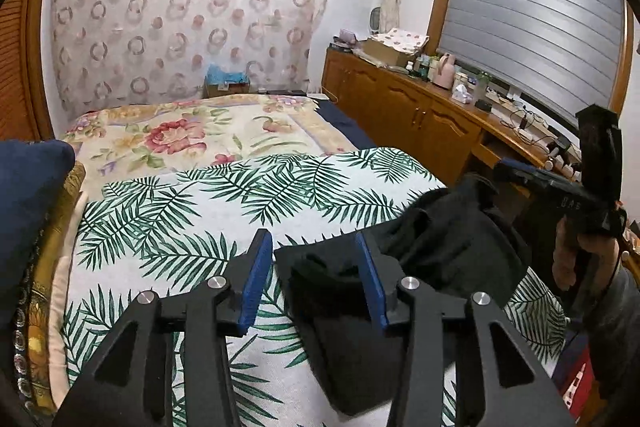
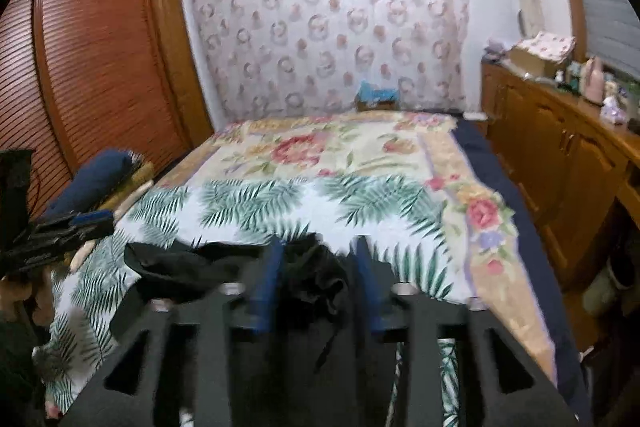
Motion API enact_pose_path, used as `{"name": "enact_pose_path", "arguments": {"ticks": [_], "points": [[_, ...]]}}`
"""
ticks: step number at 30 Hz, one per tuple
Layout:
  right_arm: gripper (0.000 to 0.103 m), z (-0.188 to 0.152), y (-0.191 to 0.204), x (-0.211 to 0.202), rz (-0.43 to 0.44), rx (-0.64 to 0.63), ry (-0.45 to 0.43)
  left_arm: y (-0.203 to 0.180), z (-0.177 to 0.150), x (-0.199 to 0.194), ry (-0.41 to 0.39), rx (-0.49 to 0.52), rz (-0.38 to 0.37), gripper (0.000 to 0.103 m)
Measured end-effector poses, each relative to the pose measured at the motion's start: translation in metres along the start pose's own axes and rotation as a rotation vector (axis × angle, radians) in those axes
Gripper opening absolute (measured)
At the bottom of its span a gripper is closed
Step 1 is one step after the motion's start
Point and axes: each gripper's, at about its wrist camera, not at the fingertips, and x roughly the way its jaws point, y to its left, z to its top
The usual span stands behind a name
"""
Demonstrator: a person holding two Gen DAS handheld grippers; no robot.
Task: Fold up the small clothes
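Observation:
A small black garment [image 1: 440, 239] lies crumpled on the palm-leaf bed cover [image 1: 200, 211], near the bed's right edge. My left gripper [image 1: 314, 267] is open over the garment's flat left end; its right blue pad overlaps the cloth and its left pad stands just off the edge. In the right wrist view the garment [image 2: 180, 263] spreads to the left, with a bunched part between the spread blue pads of my right gripper [image 2: 317, 275], which is open. The right gripper [image 1: 560, 187] also shows at the right, held by a hand. The left gripper [image 2: 60, 231] shows at the far left.
A floral blanket [image 1: 180, 131] covers the far half of the bed. A dark blue pillow [image 1: 28, 195] lies at the left edge. A long wooden cabinet [image 1: 400, 107] with clutter on top runs along the right side. A louvred wardrobe [image 2: 100, 47] stands at the left.

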Motion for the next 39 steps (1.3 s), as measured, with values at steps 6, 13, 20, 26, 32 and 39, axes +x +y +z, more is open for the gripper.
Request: {"name": "enact_pose_path", "arguments": {"ticks": [6, 13, 20, 26, 32, 39], "points": [[0.057, -0.006, 0.001, -0.014, 0.012, -0.045, 0.026, -0.003, -0.014, 0.017, 0.077, 0.026, -0.029, 0.078], [0.053, -0.015, 0.001, 0.018, 0.045, -0.072, 0.182, -0.004, -0.016, 0.057, 0.174, 0.041, -0.01, 0.078], [0.005, 0.0, -0.019, 0.022, -0.034, -0.045, 0.133, 0.012, -0.001, 0.085, 0.159, 0.069, 0.174, 0.079], [0.005, -0.005, -0.021, 0.011, -0.071, -0.052, 0.145, 0.022, -0.002, 0.082, 0.156, 0.035, 0.175, 0.079], [0.038, -0.001, -0.011, 0.007, -0.131, -0.036, 0.123, 0.015, -0.013, 0.061, 0.156, 0.003, 0.061, 0.079], [0.072, -0.019, -0.008, 0.035, -0.035, -0.012, 0.238, 0.016, -0.023, 0.081, 0.254, -0.034, 0.009, 0.07]]}}
